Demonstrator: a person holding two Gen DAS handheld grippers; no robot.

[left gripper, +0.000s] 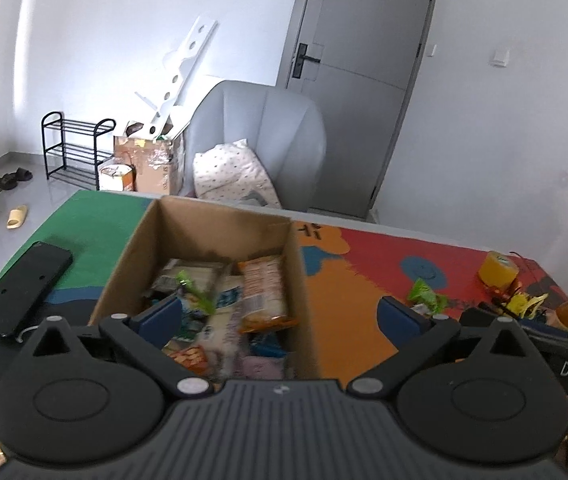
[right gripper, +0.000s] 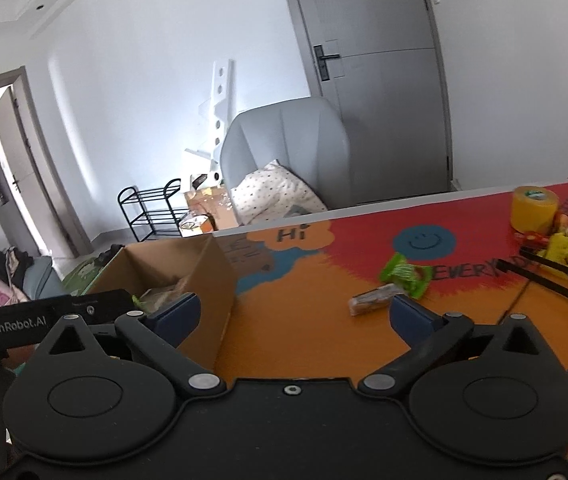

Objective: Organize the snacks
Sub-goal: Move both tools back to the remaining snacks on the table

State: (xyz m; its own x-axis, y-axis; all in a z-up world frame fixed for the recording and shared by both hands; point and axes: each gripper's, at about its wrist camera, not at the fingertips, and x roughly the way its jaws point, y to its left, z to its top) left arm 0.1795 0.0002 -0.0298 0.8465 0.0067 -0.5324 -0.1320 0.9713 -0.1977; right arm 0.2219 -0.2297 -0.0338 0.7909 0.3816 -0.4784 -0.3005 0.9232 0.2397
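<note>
At the left edge of the left wrist view a black phone [left gripper: 24,288] lies on the printed table mat [left gripper: 348,280], just beside the cardboard box [left gripper: 188,224], and we could knock it if we swing wide on that side. The box fills the centre of that frame and already holds several packets, an orange packet [left gripper: 264,292] lying on top at its right. Our left gripper [left gripper: 280,312] hangs over the box's near edge with its fingers spread wide and nothing between them; dropping lower from here risks catching the near wall and shoving the box along the mat.

In the right wrist view the box sits at centre left, and our right gripper [right gripper: 292,312] is likewise wide open and empty, over bare orange mat. Right of centre lie the two loose snacks: a small tan bar [right gripper: 374,299] and, touching or nearly touching it, a green wrapper [right gripper: 404,274]. The blur makes that contact hard to judge. Closing on the bar may pinch the green wrapper too, or skid the bar away. Further right, the yellow tape roll [right gripper: 534,210] and black cables [right gripper: 556,276] could snag a careless reach.
</note>
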